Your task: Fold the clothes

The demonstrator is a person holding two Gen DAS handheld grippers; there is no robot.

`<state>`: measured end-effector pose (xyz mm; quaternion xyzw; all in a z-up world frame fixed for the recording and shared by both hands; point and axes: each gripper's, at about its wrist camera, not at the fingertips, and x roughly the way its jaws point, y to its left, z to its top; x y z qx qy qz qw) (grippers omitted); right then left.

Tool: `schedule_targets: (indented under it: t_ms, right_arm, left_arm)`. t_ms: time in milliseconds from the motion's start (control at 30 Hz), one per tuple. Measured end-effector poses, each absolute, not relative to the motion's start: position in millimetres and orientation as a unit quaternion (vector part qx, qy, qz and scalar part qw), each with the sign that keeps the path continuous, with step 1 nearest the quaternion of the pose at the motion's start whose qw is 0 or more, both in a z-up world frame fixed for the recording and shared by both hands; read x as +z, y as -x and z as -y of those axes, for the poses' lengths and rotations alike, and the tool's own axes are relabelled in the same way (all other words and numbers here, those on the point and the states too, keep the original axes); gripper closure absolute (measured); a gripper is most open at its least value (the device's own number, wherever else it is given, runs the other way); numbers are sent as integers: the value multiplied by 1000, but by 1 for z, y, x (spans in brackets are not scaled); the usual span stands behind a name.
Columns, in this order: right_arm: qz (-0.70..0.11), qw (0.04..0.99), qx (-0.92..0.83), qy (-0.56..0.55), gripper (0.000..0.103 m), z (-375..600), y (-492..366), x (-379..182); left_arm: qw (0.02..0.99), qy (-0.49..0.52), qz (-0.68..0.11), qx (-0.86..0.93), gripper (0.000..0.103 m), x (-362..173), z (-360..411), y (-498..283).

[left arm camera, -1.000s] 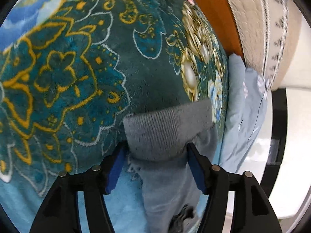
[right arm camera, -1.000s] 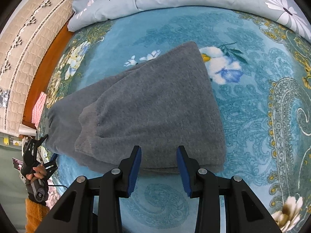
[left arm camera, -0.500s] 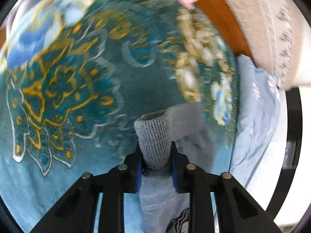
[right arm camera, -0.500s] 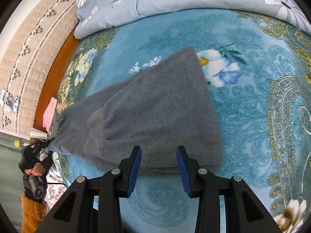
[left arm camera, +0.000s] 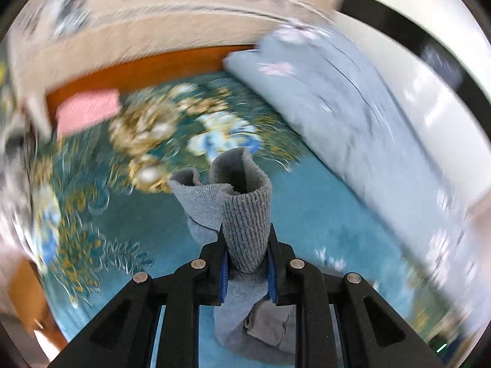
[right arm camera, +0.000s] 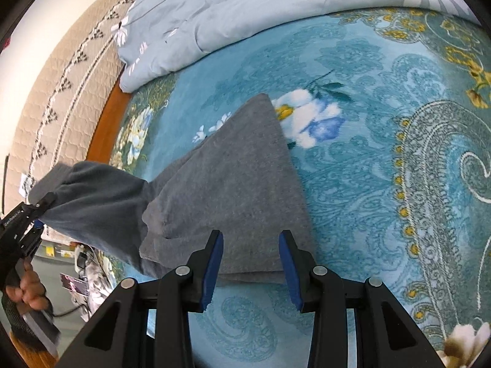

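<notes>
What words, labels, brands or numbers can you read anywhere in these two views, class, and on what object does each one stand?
No text can be read with certainty.
White lettering on the black body of the left gripper, seen in the right wrist view: too small and skewed to read.
Small white tag at the edge of the beige quilted headboard: print too small to read.
The grey garment, floral blanket and pale blue duvet carry no writing.

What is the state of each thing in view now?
Left gripper: shut on the cuff.
Right gripper: open, holding nothing.
Cuff: pinched, raised off the blanket.
Sweater: folded body flat on the blanket, one sleeve lifted.
Blanket: spread flat.
Quilt: bunched along the blanket's edge.
</notes>
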<state>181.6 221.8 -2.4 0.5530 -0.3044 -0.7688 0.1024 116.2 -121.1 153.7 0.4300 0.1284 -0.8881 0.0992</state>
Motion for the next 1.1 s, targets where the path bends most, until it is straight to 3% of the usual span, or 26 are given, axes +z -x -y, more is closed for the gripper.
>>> schedule_targets:
  t_ms: [267, 500, 733, 900, 1100]
  right_arm:
    - [332, 95, -765, -543, 63, -250, -188, -13]
    - [347, 90, -761, -541, 63, -265, -190, -21]
    - [346, 84, -763, -540, 62, -268, -191, -22]
    - [348, 88, -766, -533, 62, -265, -190, -17]
    - [345, 122, -766, -529, 61, -251, -184, -11]
  left_arm:
    - [35, -470, 20, -882, 82, 108, -10, -130]
    - [4, -515, 119, -849, 82, 45, -79, -150]
    - [-29, -549, 112, -828, 79, 22, -85, -164]
    - [-55, -572, 99, -813, 56, 10, -85, -173]
    - [-104, -582, 28, -806, 54, 25, -66, -186]
